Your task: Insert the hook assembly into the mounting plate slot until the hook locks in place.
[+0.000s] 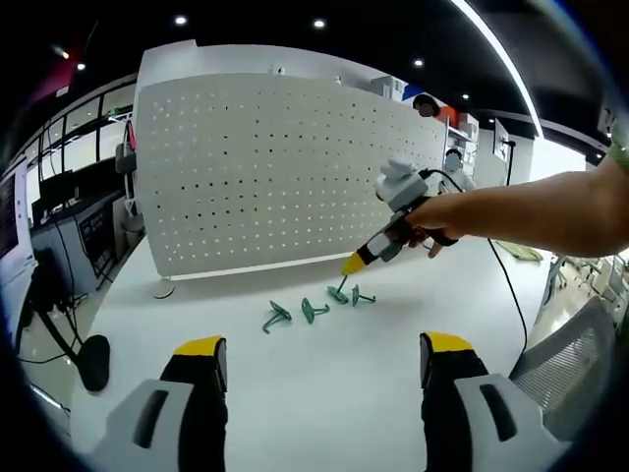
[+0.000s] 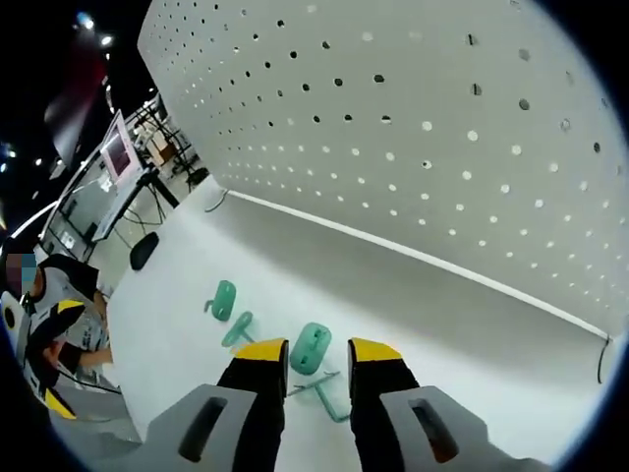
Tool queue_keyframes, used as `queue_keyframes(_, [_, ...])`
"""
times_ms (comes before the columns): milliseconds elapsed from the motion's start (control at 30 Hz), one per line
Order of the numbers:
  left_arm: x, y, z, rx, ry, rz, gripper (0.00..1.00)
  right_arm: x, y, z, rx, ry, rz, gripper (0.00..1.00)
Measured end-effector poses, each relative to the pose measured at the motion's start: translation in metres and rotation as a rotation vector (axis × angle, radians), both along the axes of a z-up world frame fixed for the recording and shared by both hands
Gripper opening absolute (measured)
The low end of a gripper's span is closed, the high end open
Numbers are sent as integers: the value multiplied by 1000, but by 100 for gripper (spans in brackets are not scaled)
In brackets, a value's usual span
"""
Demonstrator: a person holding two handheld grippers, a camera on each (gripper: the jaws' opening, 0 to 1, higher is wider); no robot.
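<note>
Left gripper (image 1: 321, 366): right in front of me in the left gripper view, yellow-tipped jaws spread wide with bare white table (image 1: 324, 413) between them, holding nothing.

Right gripper (image 2: 316, 360): in its own view the jaws are only a narrow gap apart, and a green hook (image 2: 311, 347) sits right at the tips. I can't tell whether they are pinching it or just closing around it.

Right gripper from the left gripper view (image 1: 351, 264): it is angled down, yellow tip low over the hooks, with a person's hand (image 1: 444, 218) wrapped round the handle.

Hooks: four green ones lie in a loose row on the table (image 1: 314, 310), near each other, just in front of the board. In the right gripper view I see two more lying left of the jaws (image 2: 223, 299).

Mounting plate: the white perforated board (image 1: 285, 167) stands upright at the back of the table, beyond the hooks, its holes all open.

Background: desks and monitors (image 2: 119, 153) stand off to the side under ceiling lights.
</note>
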State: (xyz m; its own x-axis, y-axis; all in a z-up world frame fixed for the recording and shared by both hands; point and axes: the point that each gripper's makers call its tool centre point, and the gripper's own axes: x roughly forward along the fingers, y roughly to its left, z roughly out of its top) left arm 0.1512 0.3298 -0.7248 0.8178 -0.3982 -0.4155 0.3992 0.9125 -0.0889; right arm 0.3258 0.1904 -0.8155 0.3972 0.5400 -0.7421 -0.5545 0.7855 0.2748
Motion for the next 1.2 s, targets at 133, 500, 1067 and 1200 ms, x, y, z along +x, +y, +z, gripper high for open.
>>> queue_keyframes(133, [0,0,-1,2,2,-1,82,1,1,-2,0,5,0,22])
queue_keyframes(500, [0,1,-3,4,9,2,81,3,5,-11,-10,29,10,18])
queue_keyframes(1067, [0,3,-3,3,14,8,81,-2,9,-24,-30,65,25,14])
queue_keyframes(1200, [0,3,-3,3,14,7,80,-1,11,-27,-30,69,27,14])
